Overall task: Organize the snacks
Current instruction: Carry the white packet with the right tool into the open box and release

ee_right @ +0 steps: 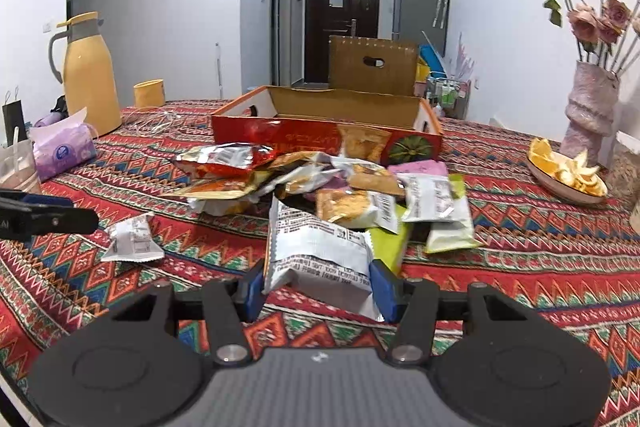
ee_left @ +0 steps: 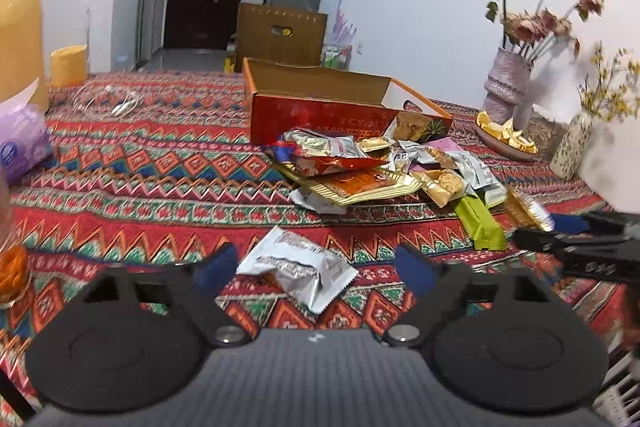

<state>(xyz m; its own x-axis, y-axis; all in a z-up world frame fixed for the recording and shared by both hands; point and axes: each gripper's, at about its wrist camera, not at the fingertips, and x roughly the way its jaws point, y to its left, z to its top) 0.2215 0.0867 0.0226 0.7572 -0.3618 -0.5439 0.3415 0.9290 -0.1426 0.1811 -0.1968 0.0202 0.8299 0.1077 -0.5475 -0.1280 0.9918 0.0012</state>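
Note:
An open red and orange cardboard box [ee_right: 280, 135] [ee_left: 320, 111] stands on the patterned tablecloth. In front of it lies a loose pile of snack packets [ee_right: 320, 179] [ee_left: 380, 167]. My right gripper [ee_right: 318, 289] is shut on a white printed snack packet [ee_right: 320, 251], lifted just above the cloth in front of the pile. My left gripper [ee_left: 316, 269] is open, and a small silver-white packet [ee_left: 296, 263] [ee_right: 132, 237] lies flat on the cloth between its blue pads [ee_left: 216, 267], untouched. Each gripper shows at the other view's edge, the left one [ee_right: 80, 219] and the right one [ee_left: 560, 231].
A yellow thermos jug [ee_right: 90, 75], a yellow cup [ee_right: 149, 93] and a purple tissue pack [ee_right: 64, 151] stand at the left. At the right are a pink vase of flowers [ee_right: 590, 107], a plate of orange peel [ee_right: 568, 175] and a small patterned vase [ee_left: 572, 143]. A brown carton [ee_right: 372, 67] stands behind the table.

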